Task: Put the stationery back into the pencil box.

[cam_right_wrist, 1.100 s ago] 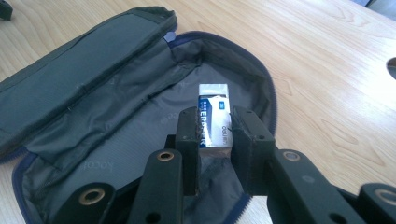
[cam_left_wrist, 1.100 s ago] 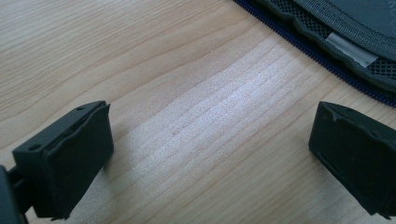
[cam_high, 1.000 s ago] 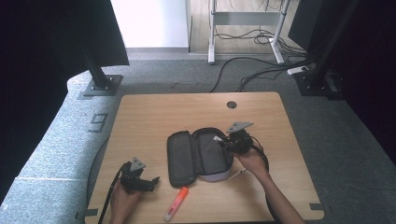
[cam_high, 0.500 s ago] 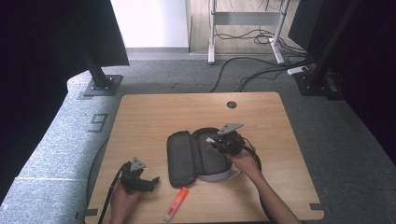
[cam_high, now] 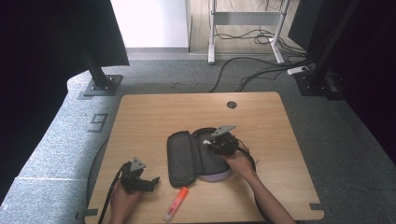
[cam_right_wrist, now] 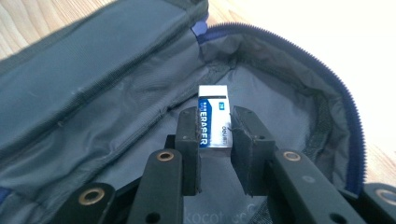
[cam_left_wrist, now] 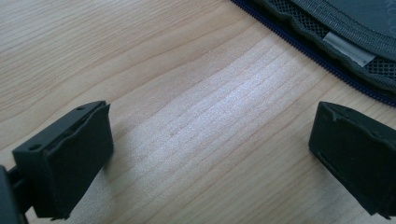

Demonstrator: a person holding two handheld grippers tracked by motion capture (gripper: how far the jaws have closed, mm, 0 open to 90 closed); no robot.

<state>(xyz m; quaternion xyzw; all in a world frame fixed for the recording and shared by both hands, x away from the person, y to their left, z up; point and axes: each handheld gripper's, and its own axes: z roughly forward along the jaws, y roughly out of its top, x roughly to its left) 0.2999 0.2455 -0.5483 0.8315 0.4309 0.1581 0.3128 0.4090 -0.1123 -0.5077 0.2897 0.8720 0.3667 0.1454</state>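
Work in hand: packing desk items into the open pencil case [cam_high: 194, 156].
Right gripper [cam_right_wrist: 215, 135]: my jaws are pinched on the eraser [cam_right_wrist: 213, 122], one pad on each long side, label facing up.
Eraser, place: held over the grey lining of the case's right half, inside the zip line; I cannot tell whether its lower end touches the fabric.
Left gripper [cam_left_wrist: 210, 154]: my jaws are spread wide with nothing between them, low over bare table [cam_left_wrist: 187, 93], the case's zip edge just beyond.
Highlighter [cam_high: 176, 203]: orange, lying loose on the table in front of the case, near my left hand.
Done, by my reckoning: case unzipped and laid flat; eraser brought inside.
Left: let go of the eraser, likely fetch the highlighter, close the zip.
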